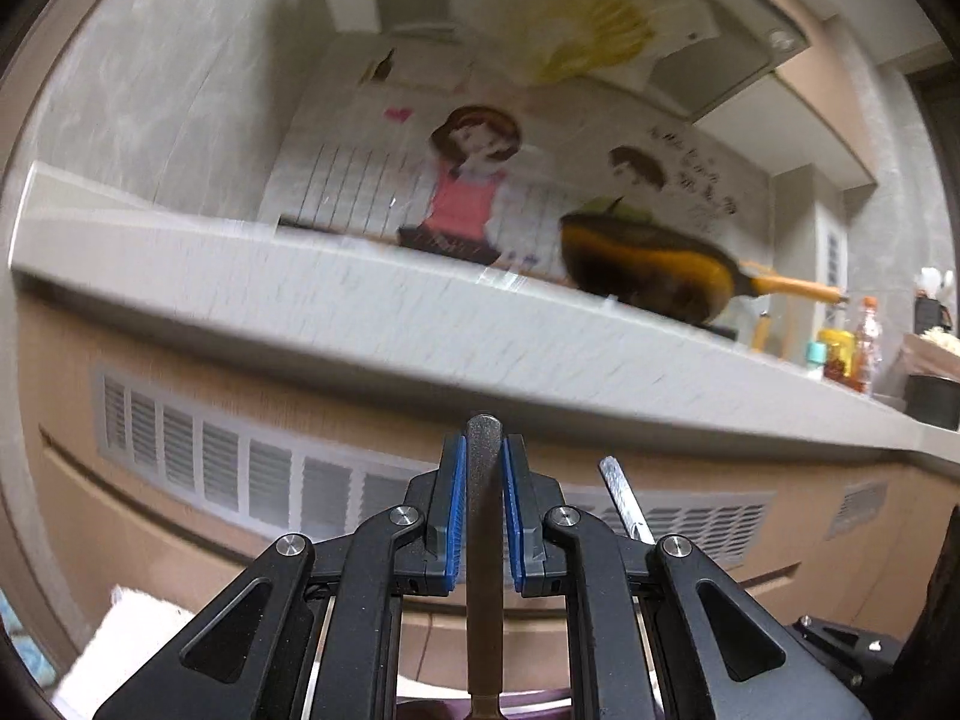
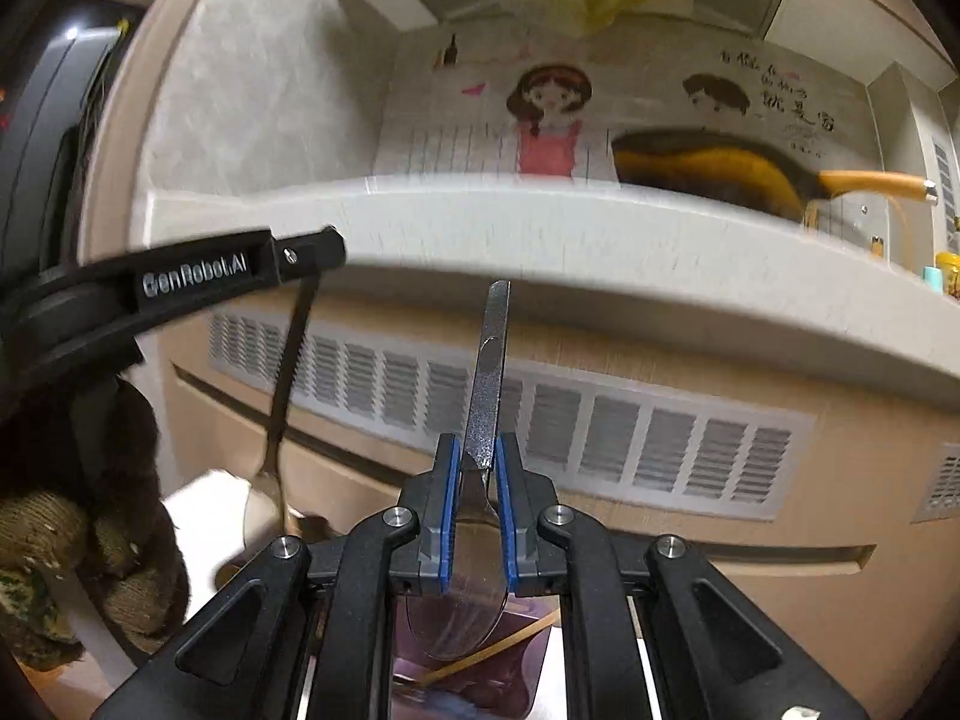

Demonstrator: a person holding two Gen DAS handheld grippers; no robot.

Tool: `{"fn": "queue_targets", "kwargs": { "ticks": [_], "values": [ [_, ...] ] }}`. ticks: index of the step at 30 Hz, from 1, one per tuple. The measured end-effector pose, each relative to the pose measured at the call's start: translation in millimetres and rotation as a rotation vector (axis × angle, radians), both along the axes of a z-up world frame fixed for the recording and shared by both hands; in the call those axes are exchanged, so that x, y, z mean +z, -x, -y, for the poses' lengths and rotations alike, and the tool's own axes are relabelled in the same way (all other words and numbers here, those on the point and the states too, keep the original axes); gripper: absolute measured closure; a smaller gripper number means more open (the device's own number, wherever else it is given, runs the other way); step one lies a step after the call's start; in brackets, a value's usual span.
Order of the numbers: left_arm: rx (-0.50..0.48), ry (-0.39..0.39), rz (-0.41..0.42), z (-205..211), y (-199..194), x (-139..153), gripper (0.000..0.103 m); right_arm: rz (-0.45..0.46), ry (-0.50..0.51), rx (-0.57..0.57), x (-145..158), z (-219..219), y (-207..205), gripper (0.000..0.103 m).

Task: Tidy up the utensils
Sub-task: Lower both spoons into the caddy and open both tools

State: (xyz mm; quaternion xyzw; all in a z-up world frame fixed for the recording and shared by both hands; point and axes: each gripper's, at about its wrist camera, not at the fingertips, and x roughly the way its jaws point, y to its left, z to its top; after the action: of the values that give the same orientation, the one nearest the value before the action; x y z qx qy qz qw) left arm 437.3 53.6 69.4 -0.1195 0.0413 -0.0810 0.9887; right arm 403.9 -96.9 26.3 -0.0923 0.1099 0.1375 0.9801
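The right gripper (image 2: 480, 468) is closed on a spoon (image 2: 487, 372): the blue pads pinch it at the neck, where the handle meets the bowl, so the handle sticks up and forward, its end below the counter edge (image 2: 540, 228), and the bowl hangs back under the jaws. The left gripper (image 1: 483, 468) is also closed, on a thin dark metal handle (image 1: 483, 462) that stands up between its pads, tip also below the counter edge; in the right wrist view this looks like a 2nd spoon (image 2: 273, 468) hanging bowl-down, left of the first one, w/ a gloved hand (image 2: 72, 564) near it. Both utensils are in the air in front of the counter, not on it; a yellow pan (image 2: 714, 171) sits on top of the counter, to the right. Handling, as I judge: the spoons are light, stiff, not fragile, but polished steel is slippery betw. flat pads, esp. at the curved neck, where it can pivot. A hold more on the flat, straight part of the handle seems safer than on the neck. The background is blurred, so small details of the counter are not clear.
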Motion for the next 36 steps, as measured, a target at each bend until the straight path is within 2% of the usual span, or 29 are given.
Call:
{"fn": "queue_targets", "kwargs": {
  "ticks": [7,9,14,18,21,23,24,26,28,32,34,36],
  "values": [
    [0.013,0.012,-0.05,-2,-16,-26,0.091,-0.072,0.059,-0.006,-41,-9,-21,0.092],
    [0.013,0.016,-0.07,-1,-19,-31,0.091,-0.084,0.055,-0.001,-40,-7,-22,0.092],
    [0.004,0.035,-0.106,-4,-16,-39,0.089,-0.19,0.032,0.019,-41,2,-27,0.092],
    [-0.007,0.007,-0.148,-2,-7,-43,0.089,-0.264,0.02,0.043,-45,8,-26,0.092],
    [-0.016,0.014,-0.191,-5,0,-48,0.089,-0.32,0.025,0.06,-43,14,-25,0.091],
    [-0.017,0.029,-0.219,-10,4,-50,0.089,-0.341,0.042,0.065,-41,17,-21,0.088],
    [-0.014,0.039,-0.237,-13,6,-50,0.088,-0.354,0.053,0.065,-40,19,-18,0.082],
    [-0.01,0.049,-0.266,-17,11,-49,0.083,-0.401,0.078,0.072,-40,21,-18,0.068],
    [-0.003,0.053,-0.282,-21,18,-46,0.076,-0.416,0.103,0.067,-41,23,-13,0.067],
    [0.003,0.034,-0.292,-26,38,-41,0.069,-0.439,0.116,0.069,-44,28,-1,0.067],
    [0.003,0.028,-0.303,-28,48,-40,0.058,-0.45,0.106,0.069,-44,34,5,0.067],
    [-0.004,0.021,-0.313,-30,60,-40,0.057,-0.449,0.105,0.065,-44,38,10,0.067]
  ]
}}
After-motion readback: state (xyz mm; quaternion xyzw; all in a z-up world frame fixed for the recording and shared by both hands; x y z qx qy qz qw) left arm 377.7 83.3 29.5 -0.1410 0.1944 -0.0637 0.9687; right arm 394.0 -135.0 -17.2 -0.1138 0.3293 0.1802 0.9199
